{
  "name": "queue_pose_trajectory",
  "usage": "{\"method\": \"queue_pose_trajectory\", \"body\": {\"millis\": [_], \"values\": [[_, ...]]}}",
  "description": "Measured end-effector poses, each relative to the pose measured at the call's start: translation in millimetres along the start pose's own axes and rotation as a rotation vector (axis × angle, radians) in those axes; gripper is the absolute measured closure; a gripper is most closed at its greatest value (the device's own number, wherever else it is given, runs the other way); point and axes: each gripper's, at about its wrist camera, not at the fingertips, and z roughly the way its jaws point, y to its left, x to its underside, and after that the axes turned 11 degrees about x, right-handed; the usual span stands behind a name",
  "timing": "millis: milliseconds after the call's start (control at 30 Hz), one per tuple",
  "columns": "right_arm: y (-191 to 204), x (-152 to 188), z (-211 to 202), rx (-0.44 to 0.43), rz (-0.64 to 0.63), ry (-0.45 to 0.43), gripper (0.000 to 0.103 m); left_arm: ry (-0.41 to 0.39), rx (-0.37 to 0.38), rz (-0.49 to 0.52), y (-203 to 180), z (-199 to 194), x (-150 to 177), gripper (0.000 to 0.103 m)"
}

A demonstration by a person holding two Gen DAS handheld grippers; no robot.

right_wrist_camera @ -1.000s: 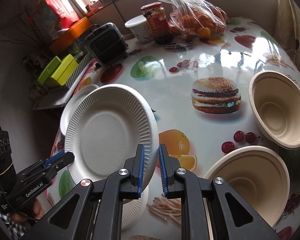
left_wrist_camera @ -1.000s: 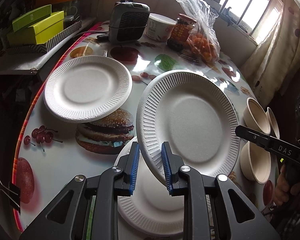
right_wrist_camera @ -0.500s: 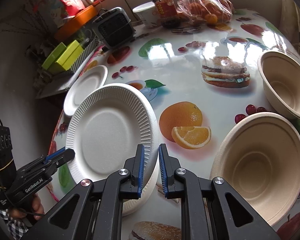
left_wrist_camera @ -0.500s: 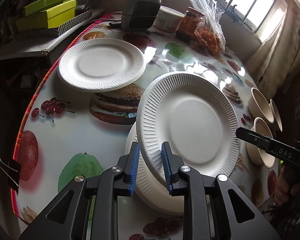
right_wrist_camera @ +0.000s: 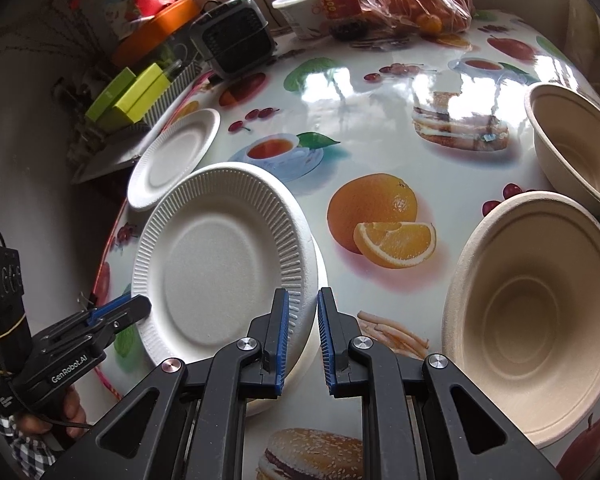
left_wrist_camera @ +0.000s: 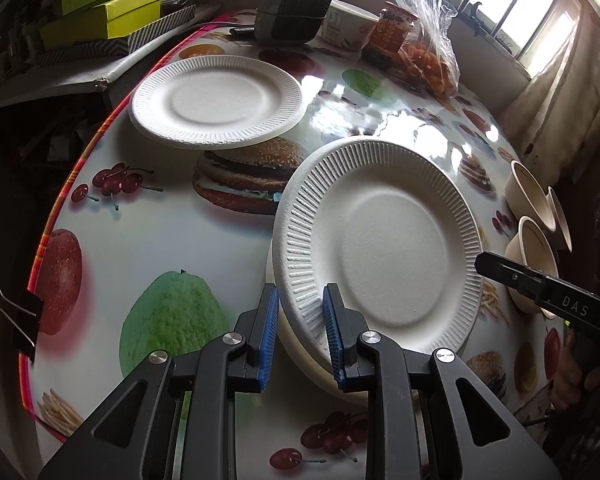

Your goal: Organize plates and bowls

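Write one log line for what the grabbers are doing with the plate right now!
left gripper: shut on plate | right gripper: shut on plate rim | plate: tilted over second plate | bowls: untouched

I have the left gripper [left_wrist_camera: 300, 328] angled steeply down with its blue pads [left_wrist_camera: 269, 332] pinched on a plate rim, the right gripper [right_wrist_camera: 303, 334] pitched likewise, clamped on the opposite rim.
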Motion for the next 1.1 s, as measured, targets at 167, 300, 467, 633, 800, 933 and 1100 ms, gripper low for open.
{"method": "queue_pose_trajectory", "body": {"millis": [167,300,467,633,800,933,1100], "values": [[-1.1,3.8,3.6,0.005,0.001,0.013,0.088,0.006,-0.001,-0.002,0.7,1.1,3.6,0.079],[-0.7,4.2,4.2,0.005,-0.001,0.017,0.088,0.009,-0.001,-0.007,1.4,1.2,5.3,0.079],[-0.2,3.8,5.0,0.008,-0.003,0.017,0.088,0.009,-0.003,-0.007,2.1,0.7,6.9,0.079],[-0.4,3.5,6.5,0.014,-0.005,0.022,0.088,0.017,-0.002,-0.014,3.4,2.1,6.8,0.079],[-0.2,3.4,6.3,0.015,-0.005,0.023,0.088,0.018,-0.004,-0.011,3.6,2.9,6.8,0.079],[0.0,3.3,7.0,0.016,-0.004,0.025,0.088,0.018,-0.005,-0.013,3.2,3.4,7.3,0.079],[-0.1,2.9,6.8,0.016,-0.005,0.024,0.088,0.020,-0.008,-0.009,4.9,4.4,7.2,0.079]]}}
